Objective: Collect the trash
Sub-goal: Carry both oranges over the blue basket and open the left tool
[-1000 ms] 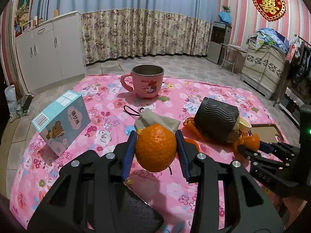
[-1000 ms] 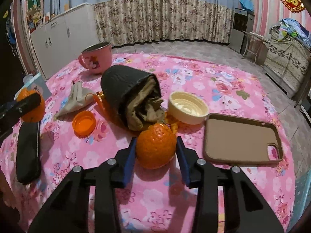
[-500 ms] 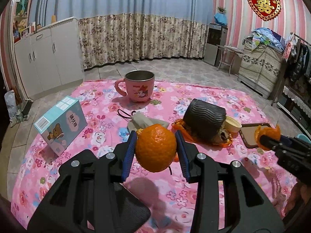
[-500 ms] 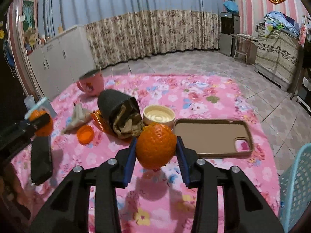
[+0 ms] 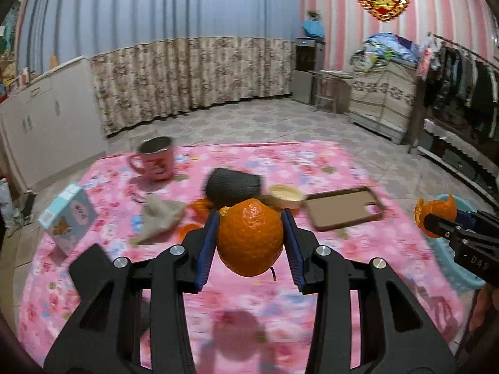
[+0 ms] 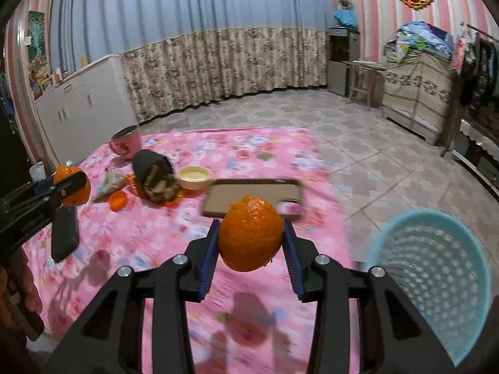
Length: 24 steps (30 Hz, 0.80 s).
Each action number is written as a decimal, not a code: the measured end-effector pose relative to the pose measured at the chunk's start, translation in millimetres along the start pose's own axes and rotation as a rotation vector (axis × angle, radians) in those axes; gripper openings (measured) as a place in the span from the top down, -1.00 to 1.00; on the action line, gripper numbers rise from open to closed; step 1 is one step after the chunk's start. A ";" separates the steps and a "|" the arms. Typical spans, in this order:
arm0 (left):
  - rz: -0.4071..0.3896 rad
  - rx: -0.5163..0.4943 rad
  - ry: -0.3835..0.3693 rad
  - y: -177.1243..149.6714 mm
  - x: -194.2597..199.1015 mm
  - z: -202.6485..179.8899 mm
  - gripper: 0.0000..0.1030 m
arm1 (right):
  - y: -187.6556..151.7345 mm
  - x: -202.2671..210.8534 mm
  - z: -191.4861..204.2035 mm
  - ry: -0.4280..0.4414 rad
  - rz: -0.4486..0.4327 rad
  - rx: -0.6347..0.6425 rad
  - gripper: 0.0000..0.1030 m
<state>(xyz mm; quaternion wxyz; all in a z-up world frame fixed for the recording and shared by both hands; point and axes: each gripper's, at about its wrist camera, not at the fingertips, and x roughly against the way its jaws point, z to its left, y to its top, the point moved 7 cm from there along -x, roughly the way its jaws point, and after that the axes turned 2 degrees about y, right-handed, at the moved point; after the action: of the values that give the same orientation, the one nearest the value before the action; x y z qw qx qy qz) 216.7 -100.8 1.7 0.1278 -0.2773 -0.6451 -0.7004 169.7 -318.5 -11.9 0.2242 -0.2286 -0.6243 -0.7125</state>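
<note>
Left peel: an orange peel (image 5: pixel 250 237) clamped in the left gripper (image 5: pixel 249 243), above the pink cloth (image 5: pixel 312 162).
Right peel: another orange peel (image 6: pixel 251 233) clamped in the right gripper (image 6: pixel 251 243), near the blue basket (image 6: pixel 436 274).

Each wrist camera looked forward and downward along its own fingers, close above the pink floral cloth (image 5: pixel 312 162). Both views shared the cloth's clutter; the right view also took in the blue basket (image 6: pixel 436 280).
</note>
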 end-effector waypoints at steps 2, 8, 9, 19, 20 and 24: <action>0.003 0.001 -0.043 1.8 0.5 -23.8 0.24 | -3.3 11.7 -25.0 -0.029 -0.007 -0.022 0.24; 0.010 -0.029 -0.175 -1.2 -4.1 -102.9 0.23 | -13.6 48.3 -109.1 -0.145 -0.027 -0.093 0.23; 0.014 -0.038 -0.189 -2.4 -5.1 -114.5 0.23 | -15.2 53.8 -122.2 -0.165 -0.029 -0.101 0.23; 0.060 -0.148 -0.368 -15.8 -12.4 -252.1 0.23 | -33.5 83.0 -215.3 -0.276 -0.021 -0.189 0.24; 0.064 -0.157 -0.383 -17.4 -13.1 -261.8 0.23 | -36.2 83.3 -220.7 -0.282 -0.017 -0.193 0.24; 0.084 -0.192 -0.442 -26.0 -16.0 -300.4 0.23 | -45.9 83.9 -237.4 -0.297 -0.003 -0.211 0.24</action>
<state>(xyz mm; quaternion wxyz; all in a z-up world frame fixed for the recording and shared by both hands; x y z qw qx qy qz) 148.7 -392.9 -33.0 -0.0141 -0.4611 -0.5760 -0.6749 64.3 -551.4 -24.6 0.1033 -0.3528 -0.5728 -0.7326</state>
